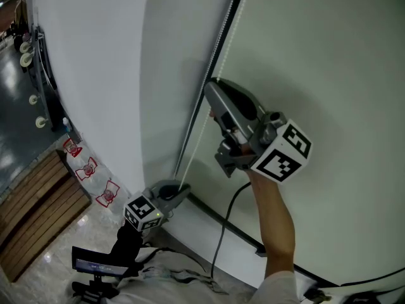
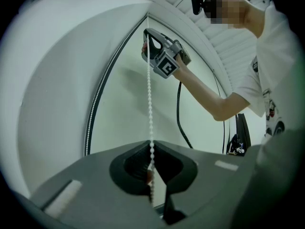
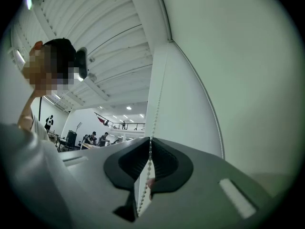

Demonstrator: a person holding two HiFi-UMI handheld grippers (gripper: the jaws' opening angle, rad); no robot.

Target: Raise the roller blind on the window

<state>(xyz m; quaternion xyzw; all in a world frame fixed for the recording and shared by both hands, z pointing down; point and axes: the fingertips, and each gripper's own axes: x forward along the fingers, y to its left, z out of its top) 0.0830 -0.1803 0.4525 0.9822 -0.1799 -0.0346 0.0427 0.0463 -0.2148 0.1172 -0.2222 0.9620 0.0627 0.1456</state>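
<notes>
Head view: bead chain (image 1: 200,135) runs upright, seemingly taut; right gripper (image 1: 212,94) jaws clamp it high, left gripper (image 1: 182,192) jaws clamp it below.

Blind (image 1: 107,75) at left, pale wall (image 1: 316,56) at right: flat faces ahead, no way through. Black rail (image 1: 221,41) runs down between them. Bead chain (image 1: 195,151) just beside rail, taut between right gripper (image 1: 211,100) above and left gripper (image 1: 180,192) below, both clamped on it. Open air on near side of chain. Black cable (image 1: 220,230) hangs below right forearm. Bottles (image 1: 95,176), wooden planks (image 1: 31,214), black stand (image 1: 98,268) crowd floor at left.
</notes>
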